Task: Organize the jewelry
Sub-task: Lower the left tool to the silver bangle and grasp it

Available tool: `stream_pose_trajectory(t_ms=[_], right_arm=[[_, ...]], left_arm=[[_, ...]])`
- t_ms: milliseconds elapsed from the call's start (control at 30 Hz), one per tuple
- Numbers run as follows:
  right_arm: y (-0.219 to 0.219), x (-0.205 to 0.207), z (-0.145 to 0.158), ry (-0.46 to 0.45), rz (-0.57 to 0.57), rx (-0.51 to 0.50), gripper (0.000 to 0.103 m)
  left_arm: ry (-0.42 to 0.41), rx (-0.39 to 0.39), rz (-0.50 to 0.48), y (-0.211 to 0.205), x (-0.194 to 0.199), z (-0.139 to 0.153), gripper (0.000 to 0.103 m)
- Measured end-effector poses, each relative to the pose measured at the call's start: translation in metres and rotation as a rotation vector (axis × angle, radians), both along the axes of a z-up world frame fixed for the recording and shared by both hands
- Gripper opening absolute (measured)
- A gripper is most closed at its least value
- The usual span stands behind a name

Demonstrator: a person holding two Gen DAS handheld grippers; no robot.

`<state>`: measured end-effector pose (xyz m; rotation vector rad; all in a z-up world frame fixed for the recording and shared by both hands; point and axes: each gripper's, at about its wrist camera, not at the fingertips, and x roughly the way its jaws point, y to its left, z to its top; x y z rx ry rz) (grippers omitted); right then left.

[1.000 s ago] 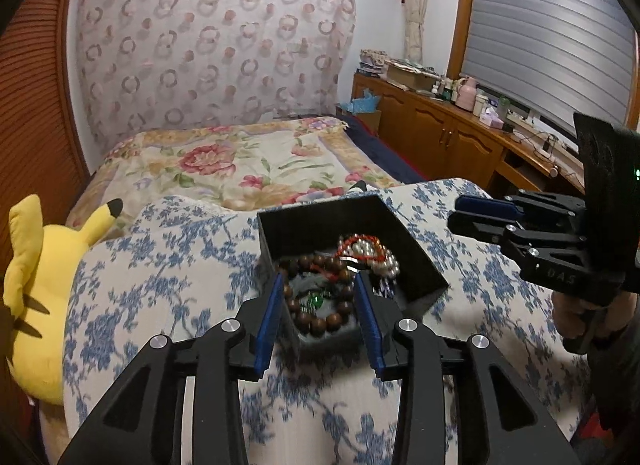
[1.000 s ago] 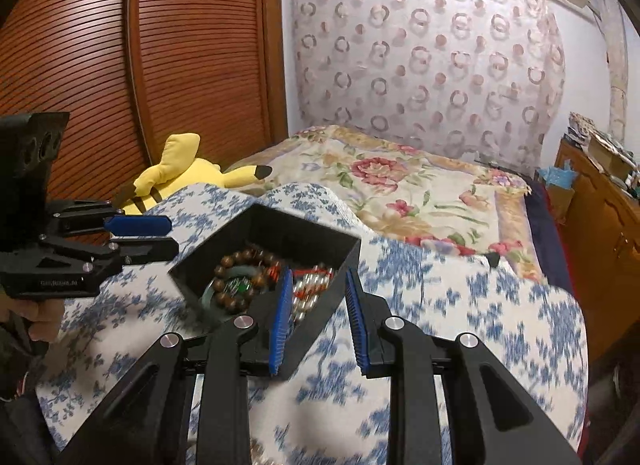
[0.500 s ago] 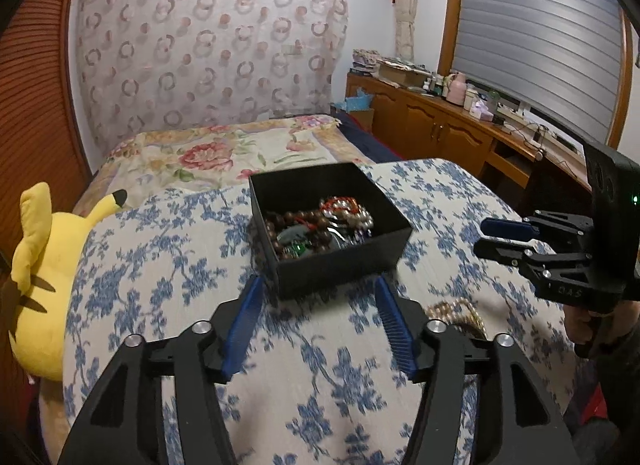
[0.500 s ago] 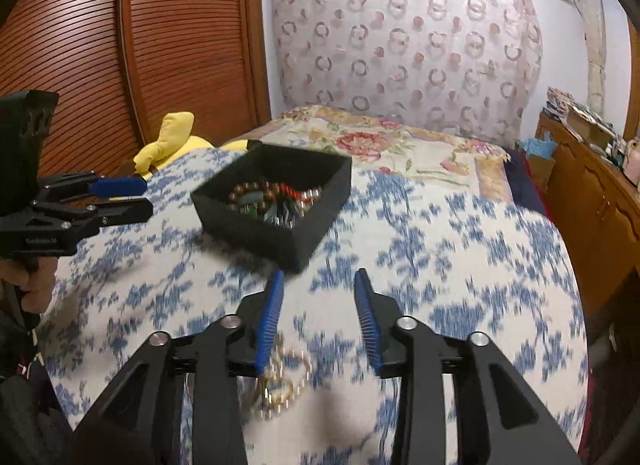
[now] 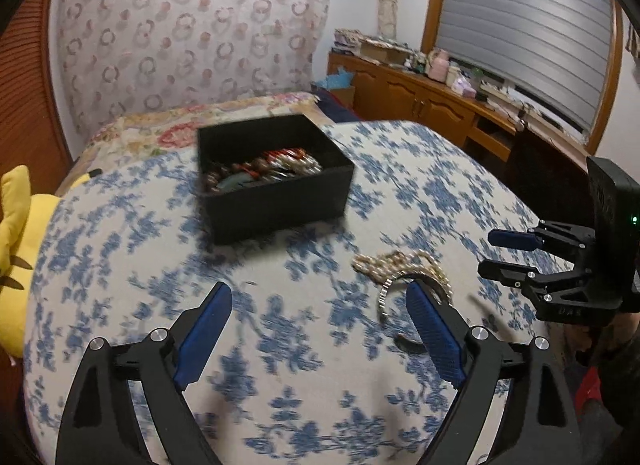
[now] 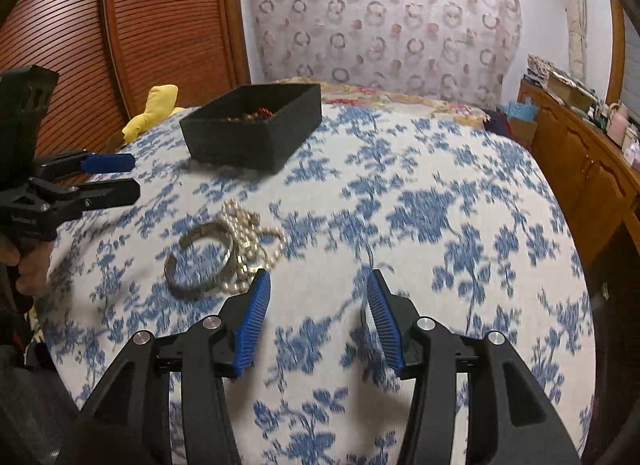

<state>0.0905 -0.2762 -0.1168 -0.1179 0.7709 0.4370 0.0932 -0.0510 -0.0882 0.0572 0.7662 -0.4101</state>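
A black open box (image 5: 276, 201) (image 6: 256, 141) stands on the blue-flowered tablecloth (image 5: 120, 249), with several bead bracelets (image 5: 264, 169) inside. Nearer to me, a pearl necklace (image 5: 394, 263) (image 6: 248, 233) and a metal bangle (image 5: 385, 297) (image 6: 196, 261) lie loose on the cloth. My left gripper (image 5: 318, 289) hovers short of the box, its jaws opening with nothing between them; the bangle lies just by its right finger. My right gripper (image 6: 317, 277) (image 5: 490, 253) is also opening on empty air, and the necklace lies just left of its left finger. The left gripper (image 6: 134, 176) shows at the left edge.
A yellow plush toy (image 5: 20, 257) (image 6: 156, 105) sits off the table's left side. Behind the table is a bed with a flowered cover (image 5: 168, 121). A wooden cabinet (image 5: 424, 105) runs along the right wall, and slatted wooden doors (image 6: 160, 25) stand at the left.
Both grippers have drawn back from the box and dropped lower. Their jaws have spread wider. The necklace and bangle on the cloth have come into view.
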Motion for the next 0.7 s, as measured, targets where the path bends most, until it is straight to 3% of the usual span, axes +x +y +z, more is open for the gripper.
stream_pose_trajectory(t_ms=[700], right_arm=[[-0.006, -0.011, -0.004, -0.014, 0.01, 0.023, 0.053]], left_arm=[[0.12, 0.054, -0.141, -0.063, 0.011, -0.036, 0.087]])
